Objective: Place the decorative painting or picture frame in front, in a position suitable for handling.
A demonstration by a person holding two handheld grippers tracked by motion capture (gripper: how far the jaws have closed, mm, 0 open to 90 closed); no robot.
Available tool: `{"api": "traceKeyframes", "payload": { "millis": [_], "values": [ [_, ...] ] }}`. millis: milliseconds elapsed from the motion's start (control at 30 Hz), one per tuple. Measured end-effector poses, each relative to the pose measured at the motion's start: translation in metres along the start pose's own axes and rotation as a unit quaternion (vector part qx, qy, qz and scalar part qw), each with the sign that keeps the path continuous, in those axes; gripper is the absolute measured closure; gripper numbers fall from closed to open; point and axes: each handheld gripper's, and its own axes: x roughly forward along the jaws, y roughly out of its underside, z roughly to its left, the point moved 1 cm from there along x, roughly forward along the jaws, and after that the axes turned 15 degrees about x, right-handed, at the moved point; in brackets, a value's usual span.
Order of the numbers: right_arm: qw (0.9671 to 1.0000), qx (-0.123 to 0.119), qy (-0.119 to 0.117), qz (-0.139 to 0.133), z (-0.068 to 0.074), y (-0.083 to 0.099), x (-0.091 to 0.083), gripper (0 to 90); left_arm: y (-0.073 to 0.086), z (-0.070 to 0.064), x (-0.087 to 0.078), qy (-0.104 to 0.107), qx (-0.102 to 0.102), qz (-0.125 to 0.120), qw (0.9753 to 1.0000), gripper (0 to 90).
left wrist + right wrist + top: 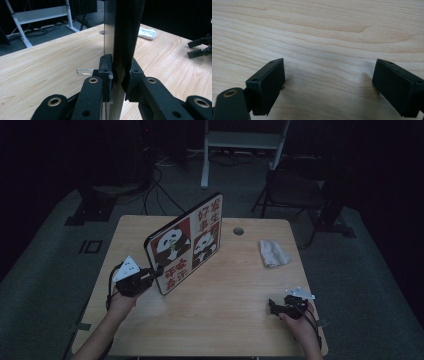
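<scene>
Red, black and white panels cover the face of the panda board (186, 241), a flat square plaque with two pandas and blocks of characters, which stands tilted up on one edge near the middle of the worktop (220, 320), its near corner low and its far corner raised toward the back. The left hand-held gripper (155, 271) has that near corner pinched: in the left gripper view the two black jaws are closed tight on the board's (122, 32) thin edge, which rises straight up between them, with pale wood showing below. A small bent wire clip (83, 72) lies on the worktop just beside the left jaw. Judging from this, the lifting part of the work is well in hand, since the board is already off its flat face and propped by one grip; what seems left is either to turn it over, to stand it fully upright, or to lay it down elsewhere, and the pictures do not settle which. The right hand-held gripper (274, 307) rests low on the worktop at the near right, well apart from the board; the right gripper view shows its jaws spread wide over bare wood grain with nothing between them, so it looks free to help steady the board. A crumpled white cloth (273, 253) lies farther back on the right, untouched, near a small round hole (238, 231) in the worktop.
</scene>
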Motion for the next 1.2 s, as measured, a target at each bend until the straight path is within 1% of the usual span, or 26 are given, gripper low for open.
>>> {"api": "traceKeyframes", "payload": {
  "millis": [133, 300, 367, 467, 500, 633, 767, 900, 1200],
  "values": [
    [1.0, 0.0, 0.0, 0.0, 0.0, 0.0, 0.0, 10.6, 0.0, -0.005, -0.003, 0.006, -0.002, -0.001, 1.0, 79.2],
    [1.0, -0.001, 0.0, 0.0, 0.0, 0.0, 0.0, 10.7, 0.001, -0.015, -0.009, 0.018, -0.018, -0.008, 0.9997, 79.0],
    [1.0, -0.002, -0.002, 0.0, 0.0, 0.0, 0.0, 10.7, 0.001, -0.02, -0.012, 0.019, -0.016, -0.009, 0.9997, 79.2],
    [1.0, -0.002, -0.002, 0.0, 0.0, 0.0, 0.0, 10.7, 0.001, -0.026, -0.016, 0.024, -0.007, -0.007, 0.9996, 79.2],
    [1.0, -0.002, -0.002, 0.0, 0.0, 0.0, 0.0, 10.6, 0.0, -0.028, -0.017, 0.025, -0.008, -0.008, 0.9996, 79.2],
    [1.0, -0.002, -0.002, 0.0, 0.0, 0.0, 0.0, 10.7, 0.0, -0.032, -0.021, 0.039, -0.009, -0.009, 0.9992, 79.0],
    [1.0, -0.002, -0.002, 0.0, 0.0, 0.0, 0.0, 10.7, 0.0, -0.038, -0.024, 0.047, -0.007, -0.008, 0.9988, 79.1],
    [1.0, -0.002, -0.002, 0.0, 0.0, 0.0, 0.0, 10.6, 0.0, -0.043, -0.027, 0.06, -0.01, -0.012, 0.9981, 78.9],
    [1.0, -0.002, -0.002, 0.0, 0.0, 0.0, 0.0, 10.6, -0.001, -0.052, -0.034, 0.077, 0.003, -0.011, 0.997, 78.9]
  ]
}}
